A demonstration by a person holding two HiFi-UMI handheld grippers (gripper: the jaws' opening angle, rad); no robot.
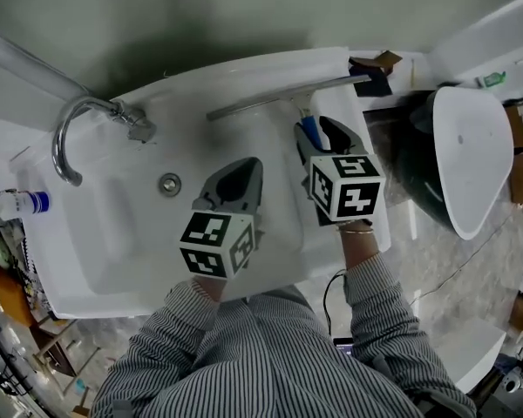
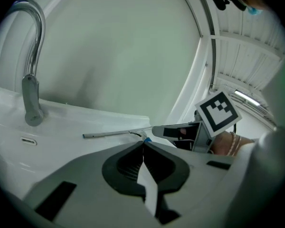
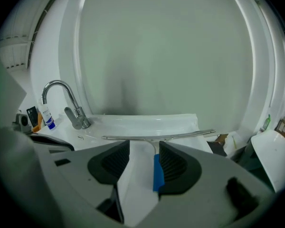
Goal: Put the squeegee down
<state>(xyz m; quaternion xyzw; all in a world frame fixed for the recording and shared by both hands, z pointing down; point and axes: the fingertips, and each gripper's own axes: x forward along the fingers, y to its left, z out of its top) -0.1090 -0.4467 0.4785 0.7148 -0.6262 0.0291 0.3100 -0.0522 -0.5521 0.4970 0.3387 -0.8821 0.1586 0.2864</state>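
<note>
Striped sleeves (image 1: pixel 375 303) sit nearest the head camera, one hand-held gripper per hand, both over the white sink (image 1: pixel 113 233). Left hand-held gripper (image 1: pixel 247 168): clenched, jaws meeting tip to tip with nothing between them. It hangs above the basin, to the left of the other gripper. Judged idle and held clear of the work. Right hand-held gripper (image 3: pixel 144 146): released, jaws standing wide apart. The squeegee (image 1: pixel 279 99) lies on the sink's rim just ahead of this gripper, its metal blade bar crosswise beyond the jaw tips. Its blue handle (image 3: pixel 155 172) runs back between the open jaws, close along the right-hand pad. Whether it brushes that pad cannot be told, but there is no pinch on it. Judgement: the squeegee appears to rest on the rim under its own weight, so the put-down looks done, and the wide jaws leave the handle room for a clean withdrawal. Risk: a pad catching the handle and dragging it off the rim. Farther ahead and to the left of both grippers, the faucet (image 1: pixel 70 138) stands at the sink's back, with the pale wall (image 3: pixel 166 56) behind it.
</note>
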